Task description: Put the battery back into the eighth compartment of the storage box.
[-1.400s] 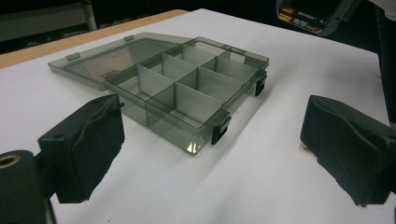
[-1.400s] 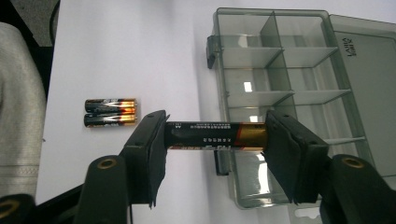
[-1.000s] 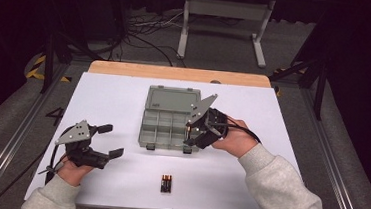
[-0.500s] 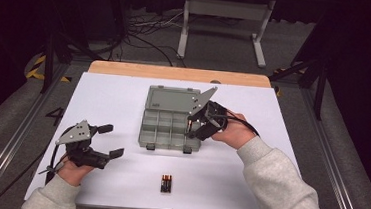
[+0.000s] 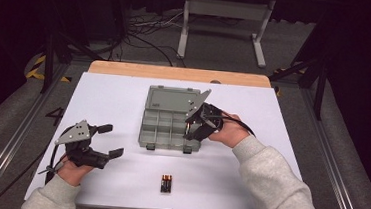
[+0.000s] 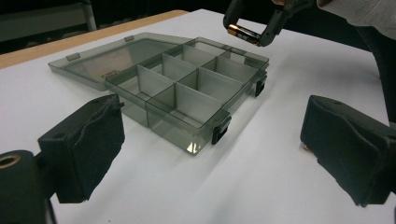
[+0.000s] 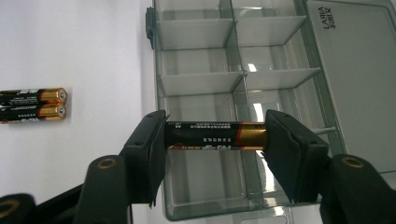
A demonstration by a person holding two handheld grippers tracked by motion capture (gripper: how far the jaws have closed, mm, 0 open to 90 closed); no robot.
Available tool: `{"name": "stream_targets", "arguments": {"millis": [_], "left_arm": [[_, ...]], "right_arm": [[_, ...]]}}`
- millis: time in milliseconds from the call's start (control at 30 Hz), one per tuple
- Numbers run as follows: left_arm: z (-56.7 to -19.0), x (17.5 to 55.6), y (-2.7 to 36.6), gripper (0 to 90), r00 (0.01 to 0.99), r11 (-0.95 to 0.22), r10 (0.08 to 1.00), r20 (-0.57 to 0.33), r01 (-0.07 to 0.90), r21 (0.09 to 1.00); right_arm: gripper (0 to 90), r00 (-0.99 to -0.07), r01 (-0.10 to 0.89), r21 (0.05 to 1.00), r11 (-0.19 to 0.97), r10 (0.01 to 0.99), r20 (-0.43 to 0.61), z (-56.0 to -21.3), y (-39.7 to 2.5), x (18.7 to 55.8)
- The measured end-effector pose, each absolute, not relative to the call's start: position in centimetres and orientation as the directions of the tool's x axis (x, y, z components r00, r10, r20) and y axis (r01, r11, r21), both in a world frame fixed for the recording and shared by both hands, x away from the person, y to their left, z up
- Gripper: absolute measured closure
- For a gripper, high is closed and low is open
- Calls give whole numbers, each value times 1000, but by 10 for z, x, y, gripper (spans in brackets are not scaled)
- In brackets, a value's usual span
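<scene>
Reading "ARIA" on organizer lid (image 7: pixel 355 79); battery (image 7: pixel 215 136) between right gripper (image 7: pixel 215 140) jaws, left gripper (image 6: pixel 210 154) wide.

Moulded lettering reading "ARIA" runs along the open lid (image 7: pixel 359 88) of the grey compartment box (image 7: pixel 243 93), with smaller characters beside it too small to read; fine print on the battery (image 7: pixel 215 136) held end to end in the right gripper (image 7: pixel 215 140) is blurred beyond reading

Your white table (image 5: pixel 113 104) with its wooden far edge carries an open grey compartment box (image 5: pixel 164 125) at centre and two batteries (image 5: pixel 166 184) lying side by side near you
</scene>
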State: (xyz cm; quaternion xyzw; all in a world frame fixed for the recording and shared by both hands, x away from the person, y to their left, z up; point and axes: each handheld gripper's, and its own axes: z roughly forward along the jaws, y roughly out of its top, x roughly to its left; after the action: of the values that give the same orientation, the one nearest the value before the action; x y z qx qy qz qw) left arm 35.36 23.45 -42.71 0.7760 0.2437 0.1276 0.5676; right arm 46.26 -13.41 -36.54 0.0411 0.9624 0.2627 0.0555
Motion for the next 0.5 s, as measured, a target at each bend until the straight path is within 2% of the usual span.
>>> {"name": "stream_targets", "arguments": {"millis": [500], "left_arm": [[-427, 354, 235, 68, 848, -240, 524, -79, 236, 942]], "right_arm": [[416, -993, 62, 474, 878, 102, -60, -382, -134, 473]]}}
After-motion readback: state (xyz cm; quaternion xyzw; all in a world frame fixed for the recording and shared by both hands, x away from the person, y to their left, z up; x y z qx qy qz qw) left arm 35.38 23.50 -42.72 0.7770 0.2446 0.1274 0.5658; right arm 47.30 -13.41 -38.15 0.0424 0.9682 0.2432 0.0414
